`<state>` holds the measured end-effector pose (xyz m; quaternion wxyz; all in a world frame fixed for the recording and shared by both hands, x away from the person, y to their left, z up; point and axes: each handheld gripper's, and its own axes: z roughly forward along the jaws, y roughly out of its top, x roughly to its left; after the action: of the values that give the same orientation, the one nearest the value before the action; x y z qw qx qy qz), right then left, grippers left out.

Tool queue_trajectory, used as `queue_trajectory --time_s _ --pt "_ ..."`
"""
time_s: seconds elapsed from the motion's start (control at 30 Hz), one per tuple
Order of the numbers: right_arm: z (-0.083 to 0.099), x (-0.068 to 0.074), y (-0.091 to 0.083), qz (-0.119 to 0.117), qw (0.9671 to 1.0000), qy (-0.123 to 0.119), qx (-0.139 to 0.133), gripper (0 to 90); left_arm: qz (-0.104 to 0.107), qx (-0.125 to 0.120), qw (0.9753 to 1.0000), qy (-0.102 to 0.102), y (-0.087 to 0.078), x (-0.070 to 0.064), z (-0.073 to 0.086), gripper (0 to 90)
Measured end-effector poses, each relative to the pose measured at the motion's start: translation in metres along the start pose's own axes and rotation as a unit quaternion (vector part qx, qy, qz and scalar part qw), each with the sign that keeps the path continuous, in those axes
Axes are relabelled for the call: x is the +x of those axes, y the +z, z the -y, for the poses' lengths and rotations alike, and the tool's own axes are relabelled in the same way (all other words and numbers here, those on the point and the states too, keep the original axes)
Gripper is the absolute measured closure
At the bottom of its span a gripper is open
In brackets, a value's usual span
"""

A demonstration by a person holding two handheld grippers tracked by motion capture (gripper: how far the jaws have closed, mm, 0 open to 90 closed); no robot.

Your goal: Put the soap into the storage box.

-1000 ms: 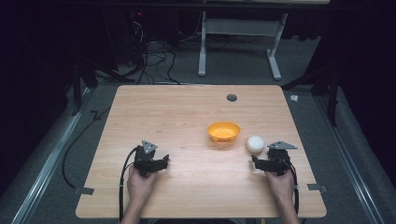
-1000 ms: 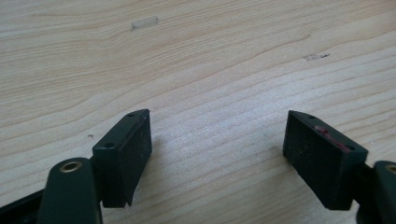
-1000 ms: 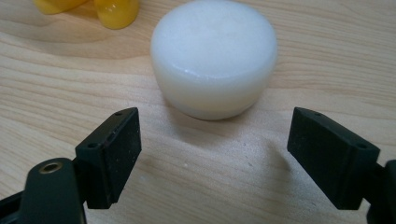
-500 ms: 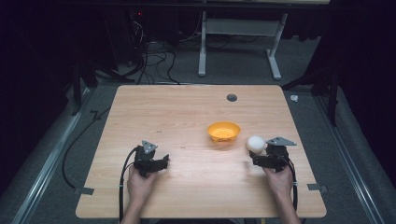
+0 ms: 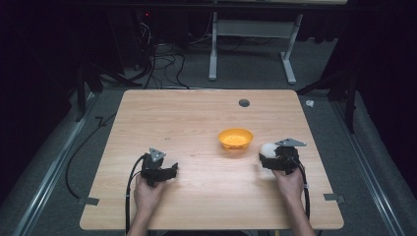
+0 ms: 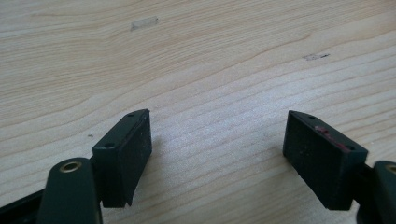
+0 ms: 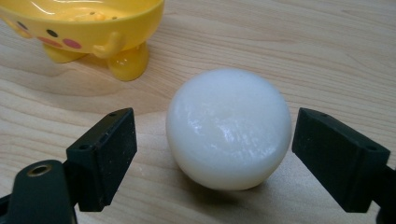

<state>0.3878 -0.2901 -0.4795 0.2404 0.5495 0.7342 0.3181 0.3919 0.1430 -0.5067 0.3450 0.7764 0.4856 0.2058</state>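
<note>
1 white ball (image 7: 229, 128), 1 yellow bowl (image 5: 235, 138), 2 tongs, 1 wooden table (image 5: 196, 118).

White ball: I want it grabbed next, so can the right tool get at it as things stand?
Probably yes. The right tool is open with the white ball sitting between its jaws, untouched, and nothing blocks either side.

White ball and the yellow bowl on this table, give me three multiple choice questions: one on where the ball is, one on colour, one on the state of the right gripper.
1. Where is the white ball?
A. in the bowl
B. on the table between the right gripper's jaws
C. on the floor

2. What colour is the bowl?
A. blue
B. green
C. yellow

3. The right gripper is:
A. open
B. clamped on the ball
C. clamped on the bowl

Answers: 1 B, a jaw stands on each side of it; 2 C, yellow with a painted face; 3 A, gaps show beside the ball.
</note>
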Motion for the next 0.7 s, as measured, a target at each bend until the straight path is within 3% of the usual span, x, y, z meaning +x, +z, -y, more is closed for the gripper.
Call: queue_trajectory --time_s 0.43,0.7 --pt "-0.006 -0.001 0.017 0.006 0.9998 -0.001 0.02 14.9 0.0 0.0 1.0 0.0 0.0 0.0 0.0 24.2" --pt "-0.003 -0.003 0.025 0.009 0.9993 0.011 0.035 16.9 0.0 0.0 1.0 0.0 0.0 0.0 0.0 24.1"
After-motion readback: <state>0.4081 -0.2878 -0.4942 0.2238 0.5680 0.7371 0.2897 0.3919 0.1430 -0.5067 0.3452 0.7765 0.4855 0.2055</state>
